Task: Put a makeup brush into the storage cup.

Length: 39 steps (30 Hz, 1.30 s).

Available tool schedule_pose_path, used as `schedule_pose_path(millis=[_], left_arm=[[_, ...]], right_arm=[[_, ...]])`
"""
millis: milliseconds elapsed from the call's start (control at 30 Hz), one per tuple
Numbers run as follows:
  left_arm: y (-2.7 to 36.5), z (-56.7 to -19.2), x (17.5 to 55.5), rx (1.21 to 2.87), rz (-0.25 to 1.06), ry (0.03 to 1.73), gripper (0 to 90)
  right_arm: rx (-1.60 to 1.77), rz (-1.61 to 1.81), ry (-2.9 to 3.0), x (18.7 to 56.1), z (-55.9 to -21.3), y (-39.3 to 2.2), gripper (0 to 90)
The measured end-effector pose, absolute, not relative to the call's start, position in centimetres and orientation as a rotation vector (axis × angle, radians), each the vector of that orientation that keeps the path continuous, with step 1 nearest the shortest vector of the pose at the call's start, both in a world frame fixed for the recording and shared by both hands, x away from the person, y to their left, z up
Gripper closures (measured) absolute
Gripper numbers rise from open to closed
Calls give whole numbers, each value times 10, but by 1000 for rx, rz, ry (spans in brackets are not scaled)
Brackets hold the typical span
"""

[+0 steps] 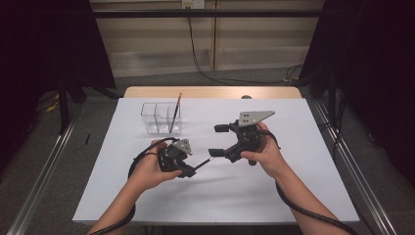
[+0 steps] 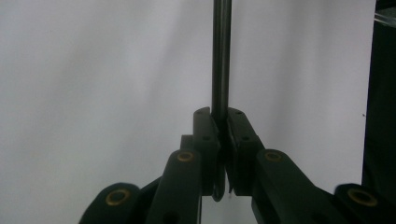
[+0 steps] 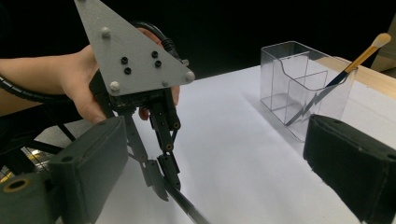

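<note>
High view: left gripper [image 1: 192,170] pinches thin dark brush [image 1: 205,162] near clear box [image 1: 161,118]; right gripper [image 1: 219,140] spread wide beside it.
Left gripper view: jaws pressed on brush [image 2: 221,56] above white table [image 2: 93,93].
Right gripper view: second brush [image 3: 355,60] leans in clear box [image 3: 303,84]; own jaws wide apart.

White table [image 1: 293,196], clear divided organizer [image 1: 160,118] on it
</note>
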State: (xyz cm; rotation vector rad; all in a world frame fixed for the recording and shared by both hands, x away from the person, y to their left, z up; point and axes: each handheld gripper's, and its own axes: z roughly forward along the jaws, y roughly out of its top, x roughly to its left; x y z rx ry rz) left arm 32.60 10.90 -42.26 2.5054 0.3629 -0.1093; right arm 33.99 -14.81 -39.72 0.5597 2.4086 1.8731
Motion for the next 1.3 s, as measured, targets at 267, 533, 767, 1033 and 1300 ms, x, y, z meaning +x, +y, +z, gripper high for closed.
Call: schedule_pose_path(millis=[267, 533, 767, 1033, 1300], left_arm=[[113, -421, 327, 2461, -107, 363, 841], [114, -419, 327, 2356, -97, 376, 841], [115, -420, 328, 2257, -126, 392, 841], [118, -420, 331, 2130, -131, 425, 841], [116, -419, 332, 2024, -150, 423, 841]], right_arm=[[571, 1908, 2387, 341, -397, -150, 58], [582, 1923, 2364, 341, -395, -153, 58], [588, 1937, 2356, 342, -396, -154, 62], [576, 1935, 2355, 341, -395, -153, 76], [571, 1920, 2346, 341, -394, -151, 148]])
